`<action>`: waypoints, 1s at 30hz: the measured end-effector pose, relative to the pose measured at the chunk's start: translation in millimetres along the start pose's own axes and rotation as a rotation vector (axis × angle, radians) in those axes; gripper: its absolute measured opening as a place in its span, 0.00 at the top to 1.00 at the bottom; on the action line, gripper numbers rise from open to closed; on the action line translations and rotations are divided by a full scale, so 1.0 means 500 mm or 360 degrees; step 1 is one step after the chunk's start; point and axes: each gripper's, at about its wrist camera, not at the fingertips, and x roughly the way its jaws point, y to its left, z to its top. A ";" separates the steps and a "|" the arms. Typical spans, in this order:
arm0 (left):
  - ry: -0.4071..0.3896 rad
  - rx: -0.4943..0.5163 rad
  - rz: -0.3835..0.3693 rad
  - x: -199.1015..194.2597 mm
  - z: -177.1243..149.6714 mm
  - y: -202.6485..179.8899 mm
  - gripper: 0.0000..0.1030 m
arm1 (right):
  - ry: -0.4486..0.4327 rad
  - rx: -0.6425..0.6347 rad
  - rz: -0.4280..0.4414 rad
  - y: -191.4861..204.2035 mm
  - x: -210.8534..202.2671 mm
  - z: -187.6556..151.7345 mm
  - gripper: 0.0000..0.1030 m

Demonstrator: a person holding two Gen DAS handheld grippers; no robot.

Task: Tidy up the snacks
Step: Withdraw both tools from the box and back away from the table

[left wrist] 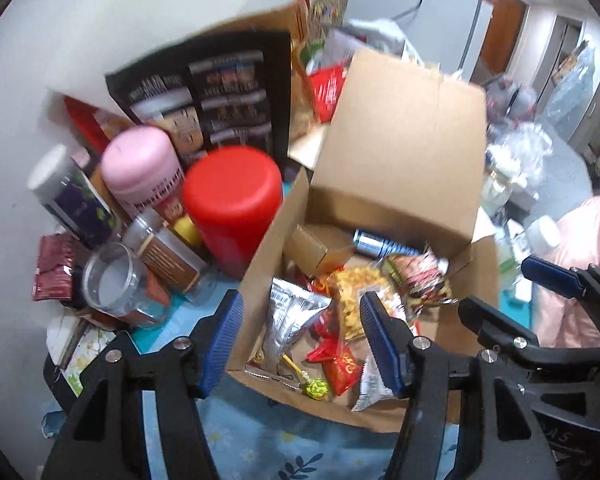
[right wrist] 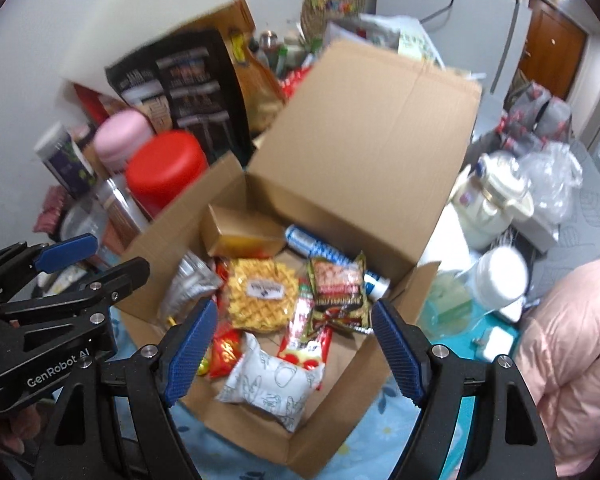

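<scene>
An open cardboard box (left wrist: 266, 256) (right wrist: 360, 140) stands on the table with its back flap raised. Inside lie a silver packet (left wrist: 288, 320), a yellow waffle pack (right wrist: 260, 296), a white printed packet (right wrist: 276, 384), red sweets, a gold carton (right wrist: 240, 232) and a blue-white tube (right wrist: 320, 248). My left gripper (left wrist: 302, 344) hovers open over the box's near left corner, with nothing between its pads. Above the box's front, my right gripper (right wrist: 296, 348) is open wide and also holds nothing. Each gripper shows at the edge of the other's view.
Left of the box crowd a red-lidded canister (left wrist: 232, 200), a pink-lidded jar (left wrist: 140, 164), a glass jar (left wrist: 112, 280) and a tall black carton (left wrist: 220, 92). A cream kettle (right wrist: 496, 204) and plastic bags sit on the right. A person's pink sleeve (right wrist: 572, 360) is at the right edge.
</scene>
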 end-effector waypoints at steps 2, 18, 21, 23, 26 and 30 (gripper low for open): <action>-0.0028 0.0001 0.0012 -0.028 0.004 0.001 0.42 | -0.0036 -0.0010 0.0020 0.004 -0.026 0.007 0.22; -0.0319 -0.0051 0.0109 -0.331 -0.062 0.000 0.42 | -0.0343 -0.0174 0.0120 0.063 -0.293 -0.036 0.18; -0.0356 -0.0080 0.0126 -0.378 -0.097 -0.006 0.42 | -0.0375 -0.0177 0.0170 0.069 -0.333 -0.061 0.17; -0.0369 -0.0095 0.0132 -0.399 -0.115 -0.010 0.42 | -0.0396 -0.0176 0.0192 0.072 -0.356 -0.079 0.15; -0.0402 -0.0119 0.0155 -0.434 -0.153 -0.015 0.42 | -0.0426 -0.0168 0.0212 0.074 -0.389 -0.113 0.13; -0.0413 -0.0151 0.0157 -0.464 -0.201 -0.022 0.42 | -0.0437 -0.0158 0.0237 0.071 -0.415 -0.152 0.12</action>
